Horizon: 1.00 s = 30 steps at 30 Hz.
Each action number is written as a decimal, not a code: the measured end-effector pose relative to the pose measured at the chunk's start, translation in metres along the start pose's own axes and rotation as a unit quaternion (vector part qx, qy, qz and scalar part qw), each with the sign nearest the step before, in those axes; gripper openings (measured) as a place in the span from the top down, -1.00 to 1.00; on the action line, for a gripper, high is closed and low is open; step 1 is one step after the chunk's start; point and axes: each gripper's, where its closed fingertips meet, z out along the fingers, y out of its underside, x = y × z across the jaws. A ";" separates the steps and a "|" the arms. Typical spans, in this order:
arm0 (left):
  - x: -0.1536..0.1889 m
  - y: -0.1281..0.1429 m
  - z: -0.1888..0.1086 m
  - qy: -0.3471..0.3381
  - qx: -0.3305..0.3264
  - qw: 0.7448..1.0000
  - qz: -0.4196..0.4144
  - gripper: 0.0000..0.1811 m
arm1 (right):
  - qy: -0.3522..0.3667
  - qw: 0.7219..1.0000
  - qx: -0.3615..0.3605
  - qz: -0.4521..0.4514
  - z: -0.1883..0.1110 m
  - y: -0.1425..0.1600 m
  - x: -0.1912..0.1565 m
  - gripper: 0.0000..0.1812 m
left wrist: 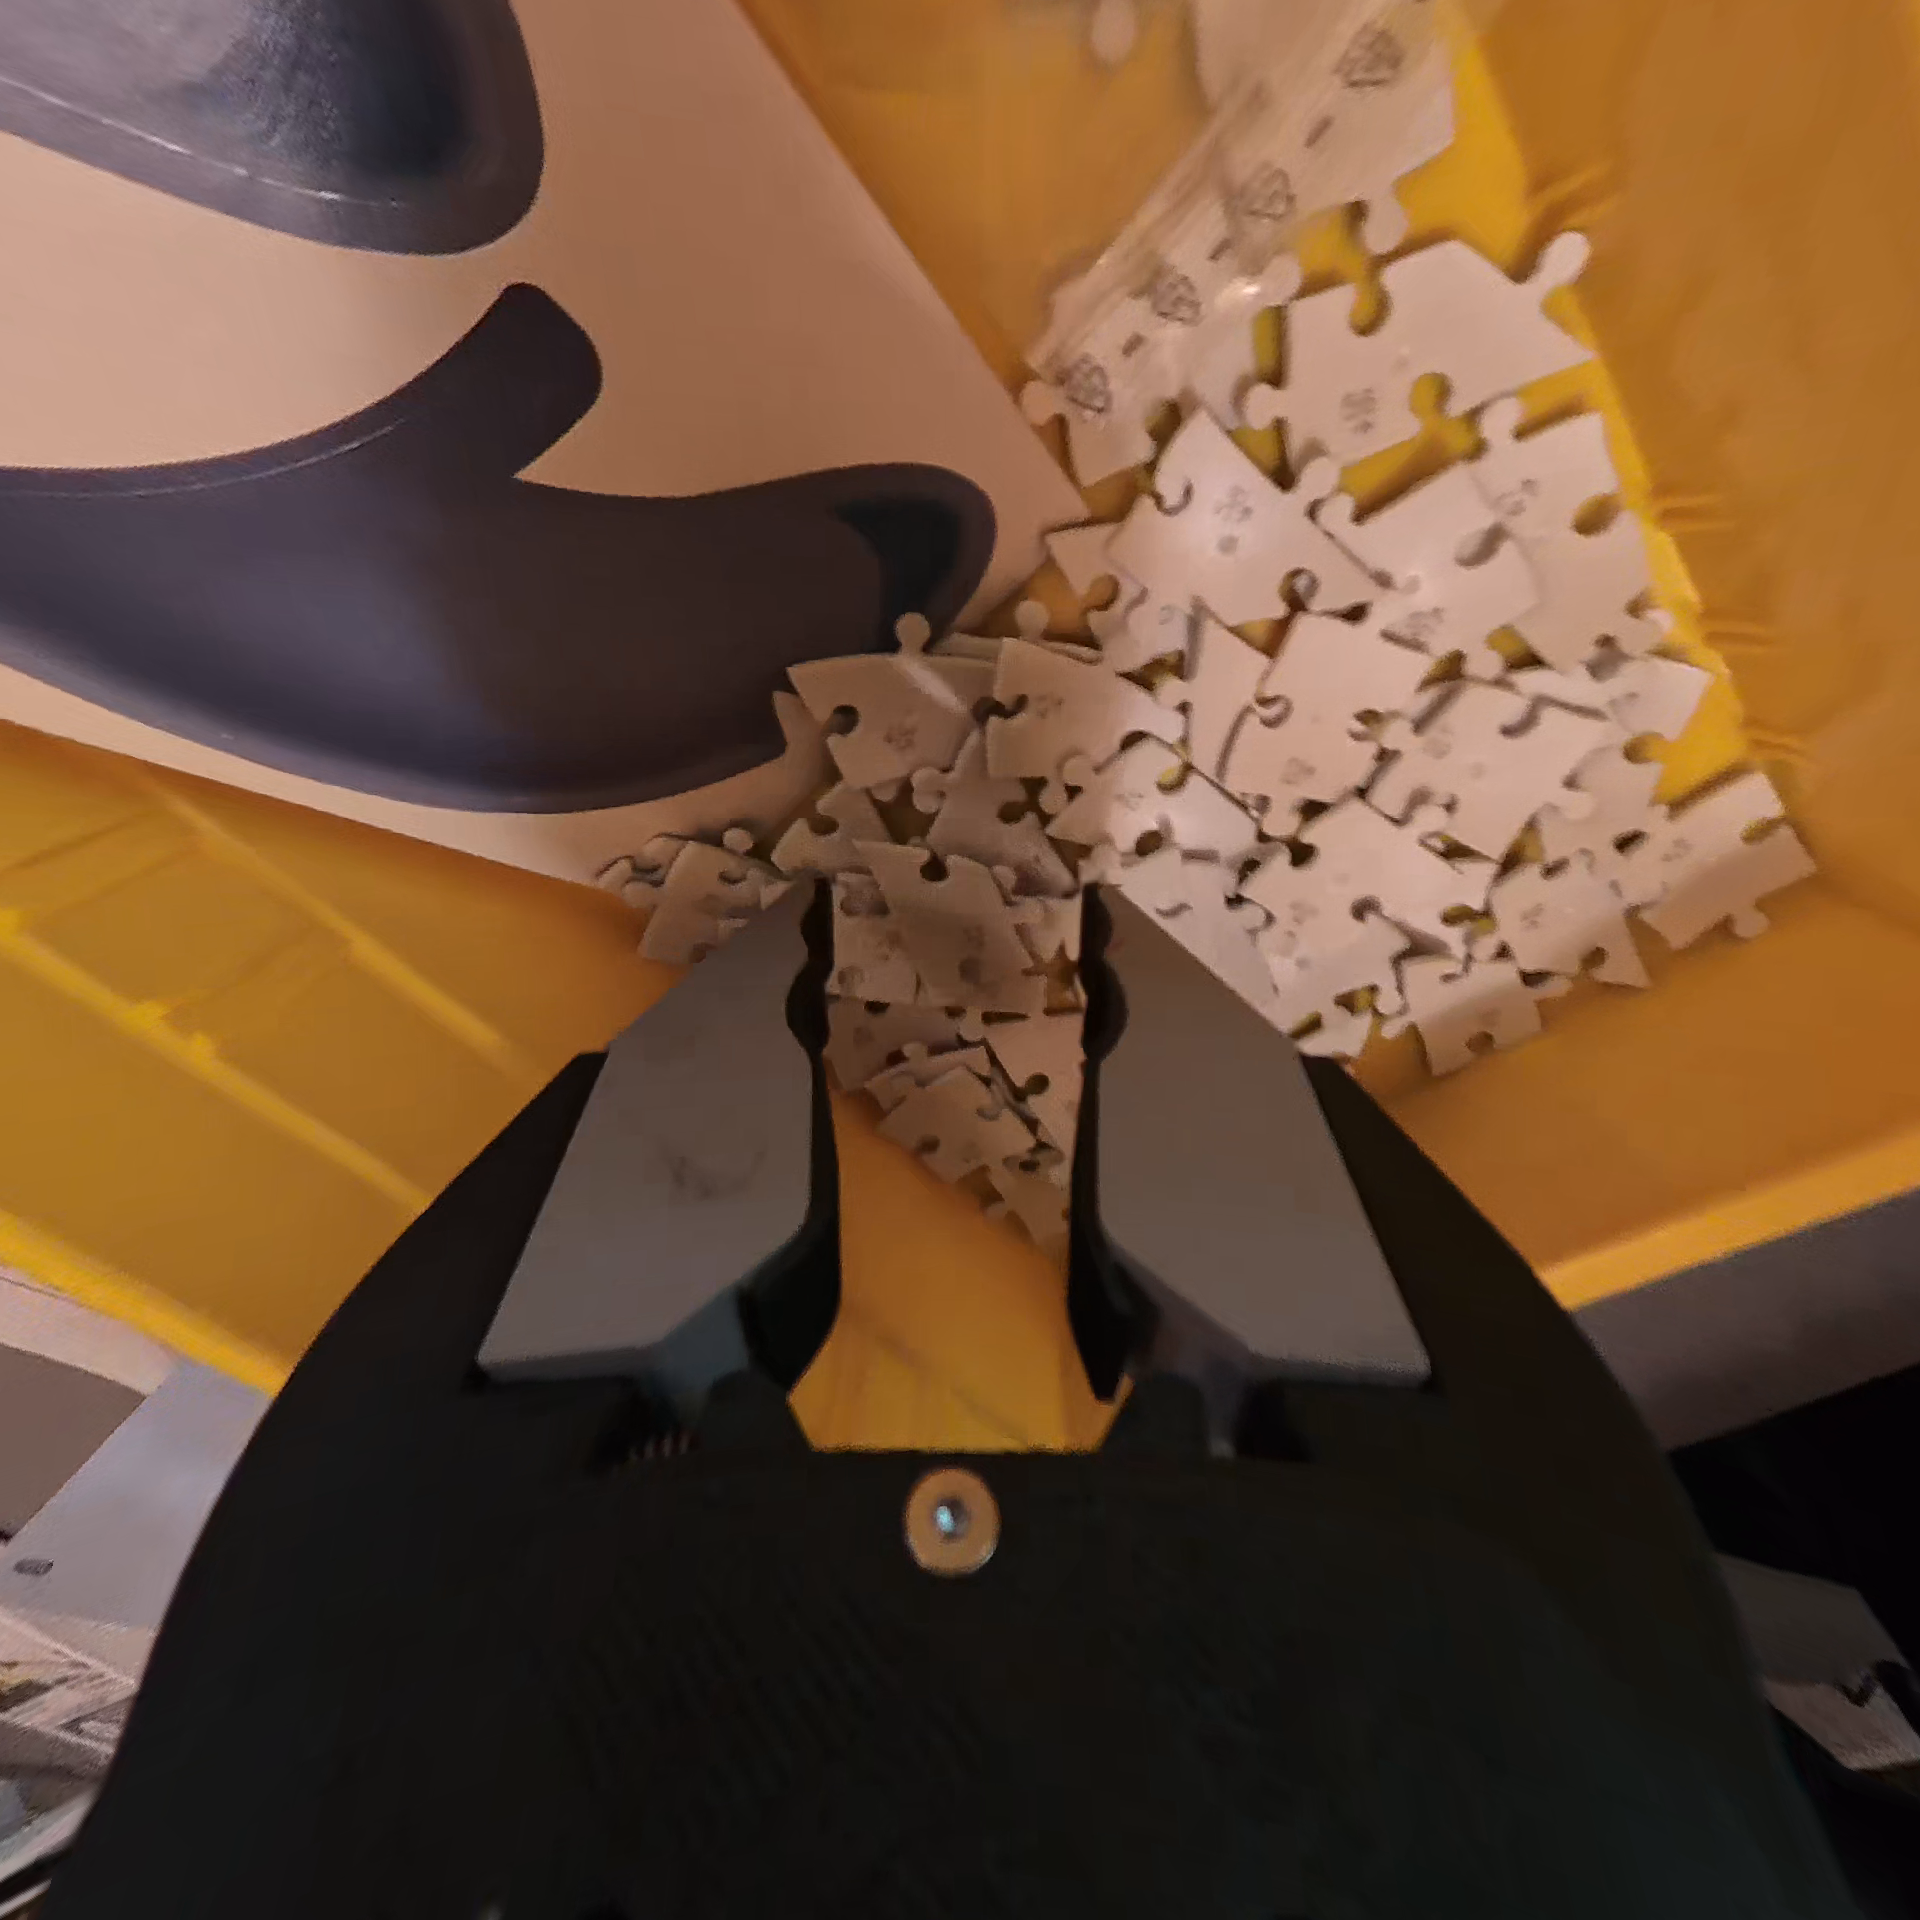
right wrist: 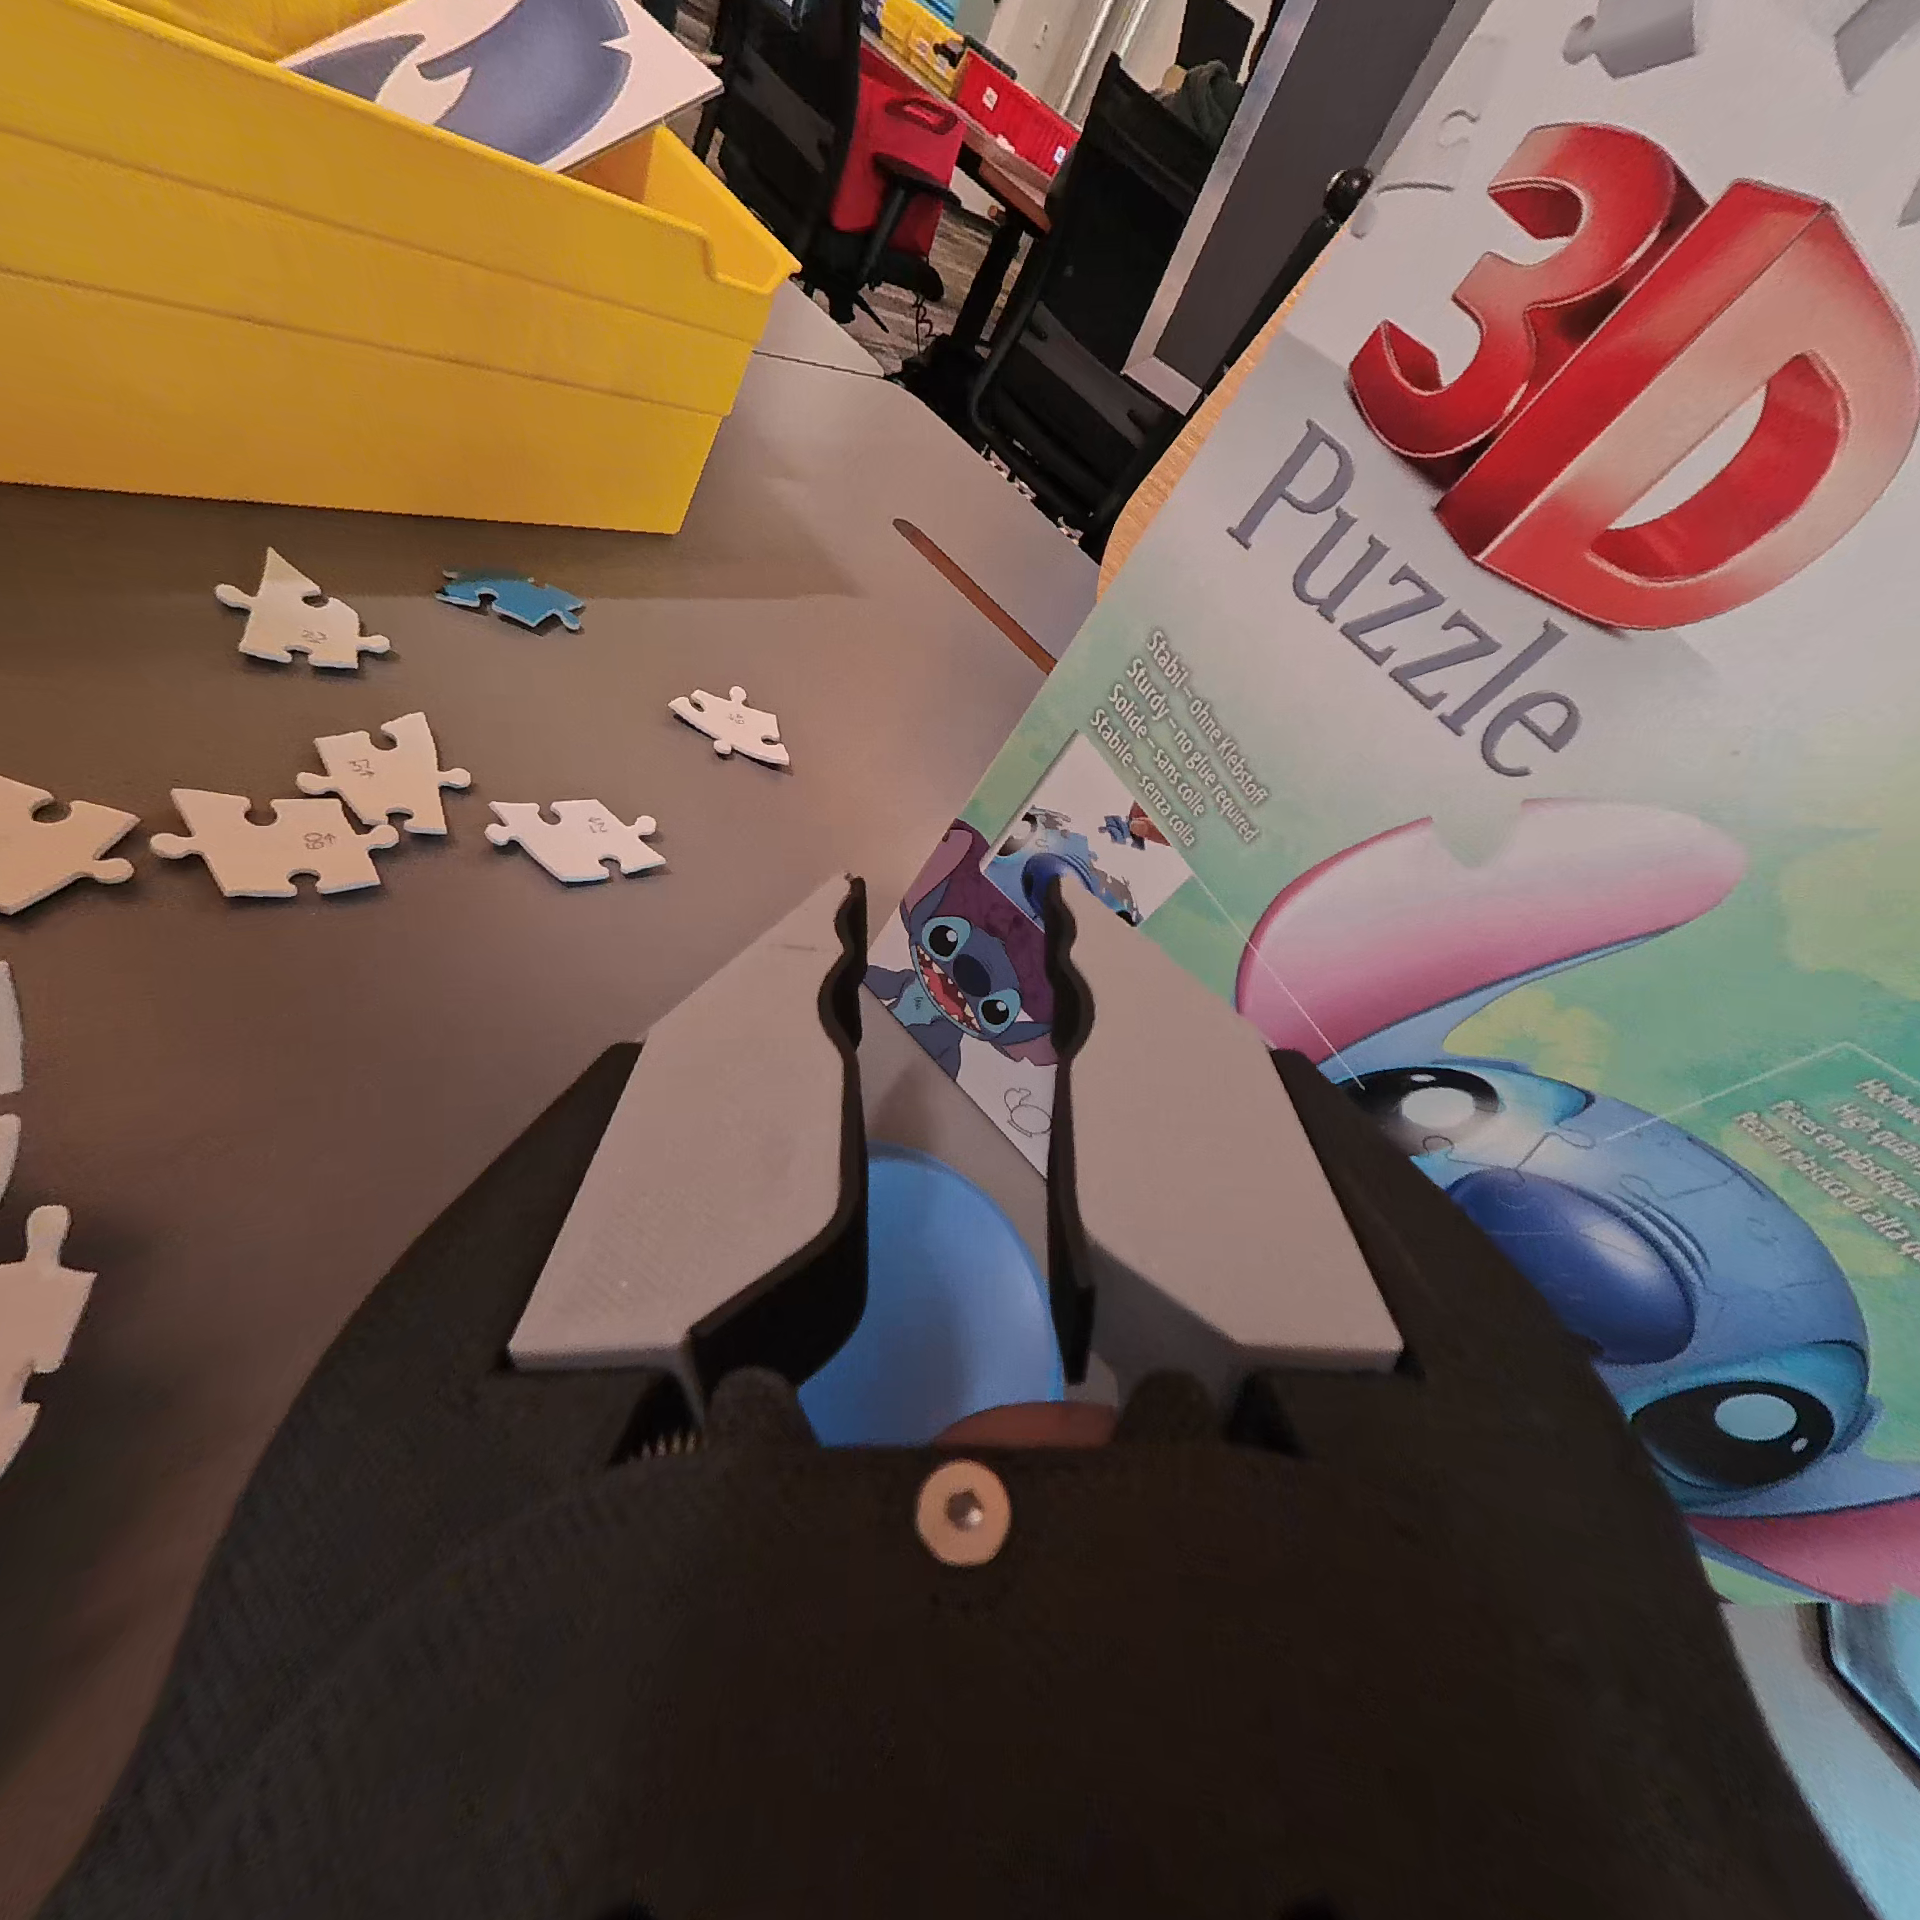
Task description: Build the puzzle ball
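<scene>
In the left wrist view my left gripper [left wrist: 956,904] is open and empty, reaching into a yellow bin [left wrist: 260,1039]. It hovers just over a heap of white puzzle pieces [left wrist: 1351,707] lying blank side up, and the fingertips sit at the heap's near edge. In the right wrist view my right gripper [right wrist: 954,894] is open above a dark grey table [right wrist: 364,1091]. A rounded blue part [right wrist: 935,1278] shows low between its fingers; I cannot tell whether they touch it. Several loose white pieces [right wrist: 275,842] and one blue piece [right wrist: 509,597] lie on the table to the left.
A card with dark purple shapes [left wrist: 416,644] leans inside the bin beside the heap. The colourful puzzle box [right wrist: 1507,831] stands close on the right of my right gripper. The yellow bin [right wrist: 364,343] sits at the table's far left. Chairs and red bins stand beyond. The tips of one gripper are about 35 cm away from the tips of the other. The blue piece [right wrist: 509,597] is about 15 cm from my left fingertips.
</scene>
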 end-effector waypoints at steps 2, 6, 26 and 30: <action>-0.003 0.002 -0.011 -0.013 0.015 1.000 0.000 0.51 | 0.000 1.000 0.001 0.001 0.000 0.001 0.001 0.67; -0.007 0.012 -0.026 -0.030 0.019 0.999 -0.001 0.67 | -0.001 1.000 0.006 0.004 -0.001 0.001 0.001 0.68; 0.023 -0.010 0.002 0.048 0.022 0.995 0.083 1.00 | 0.020 0.999 0.043 0.027 -0.006 -0.004 0.017 0.73; 0.032 -0.022 -0.022 0.066 0.083 0.990 0.094 1.00 | 0.012 0.999 0.046 0.025 -0.005 -0.005 0.013 0.73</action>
